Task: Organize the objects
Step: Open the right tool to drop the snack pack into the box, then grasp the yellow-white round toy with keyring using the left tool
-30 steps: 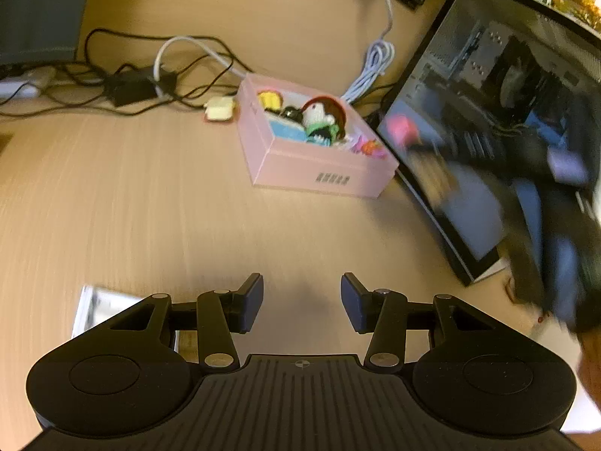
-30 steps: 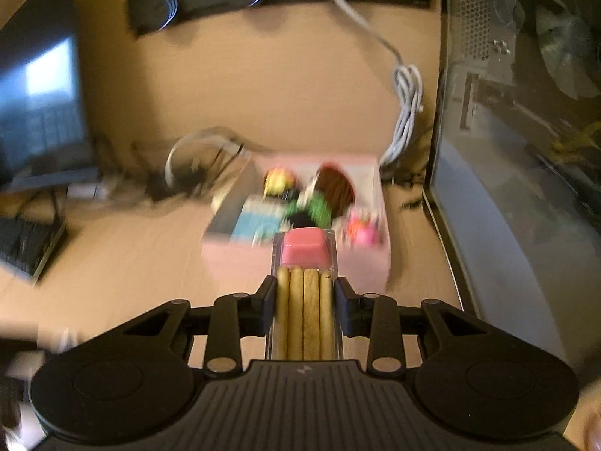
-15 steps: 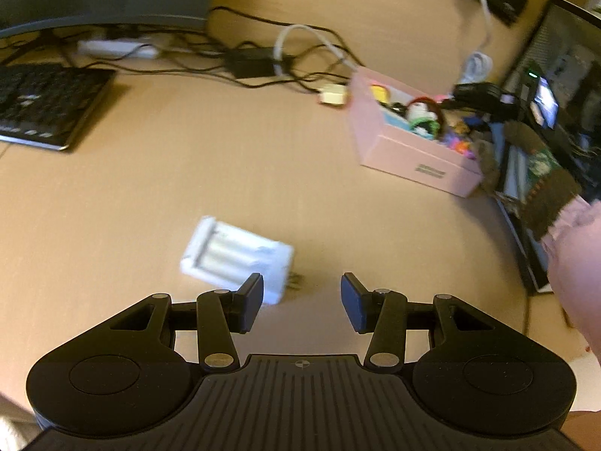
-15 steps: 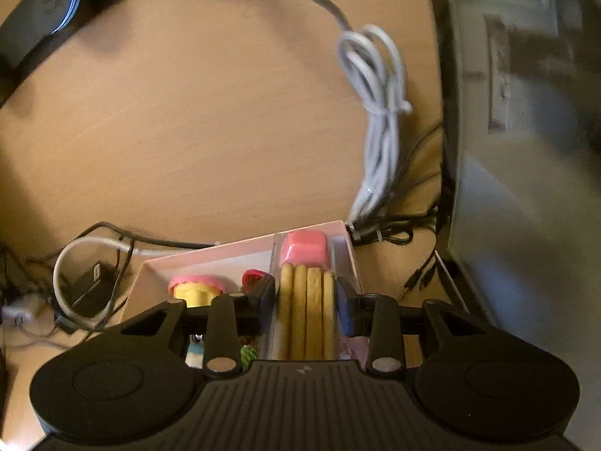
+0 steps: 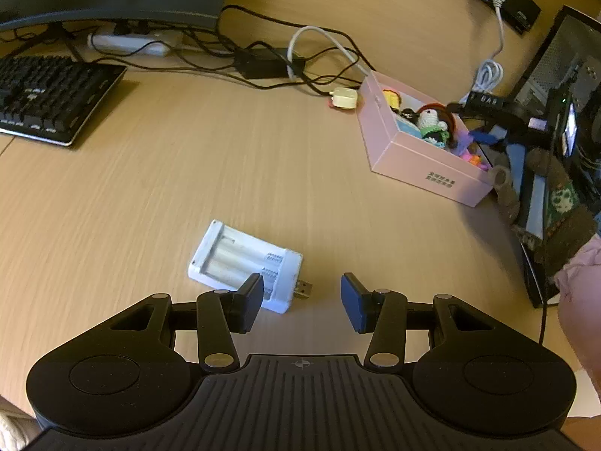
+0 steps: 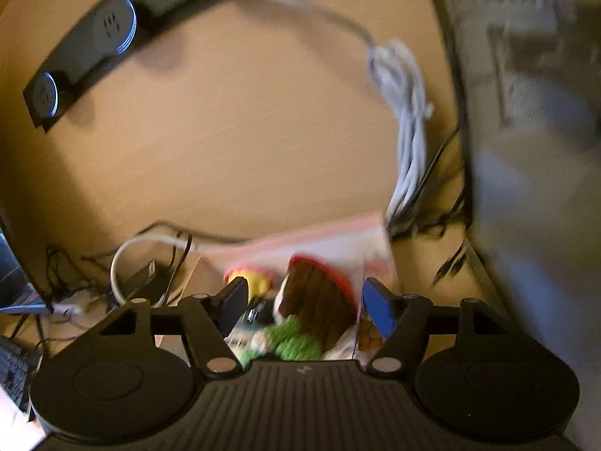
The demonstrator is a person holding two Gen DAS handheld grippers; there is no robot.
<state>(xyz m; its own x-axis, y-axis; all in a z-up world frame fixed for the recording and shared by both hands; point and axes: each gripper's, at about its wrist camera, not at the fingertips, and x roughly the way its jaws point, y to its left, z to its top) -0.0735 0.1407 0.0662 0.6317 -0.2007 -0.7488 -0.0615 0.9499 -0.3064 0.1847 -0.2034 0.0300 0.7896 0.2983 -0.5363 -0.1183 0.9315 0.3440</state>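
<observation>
A white battery charger (image 5: 244, 263) with a USB plug lies on the wooden desk (image 5: 188, 173), just ahead of my left gripper (image 5: 300, 300) and partly behind its left finger. That gripper is open with nothing between its pads. The pink box (image 5: 424, 165) holds a knitted doll (image 5: 432, 122) and small toys. My right gripper (image 6: 304, 300) hangs over the pink box (image 6: 338, 233) with its jaws opening. Between and below its fingers is the doll (image 6: 315, 300), untouched. The clear biscuit packet (image 6: 366, 336) lies low by the right finger, free of the pads.
A black keyboard (image 5: 45, 97) sits at far left, with a white power strip (image 5: 127, 43) and tangled cables behind it. A cream plug (image 5: 343, 98) lies left of the box. A computer case (image 5: 563, 112) stands right of it. A coiled white cable (image 6: 409, 112) hangs behind.
My right gripper moved over the pink box and spread its jaws, letting the biscuit packet drop out. The left wrist view swung left, bringing the charger close to the left finger.
</observation>
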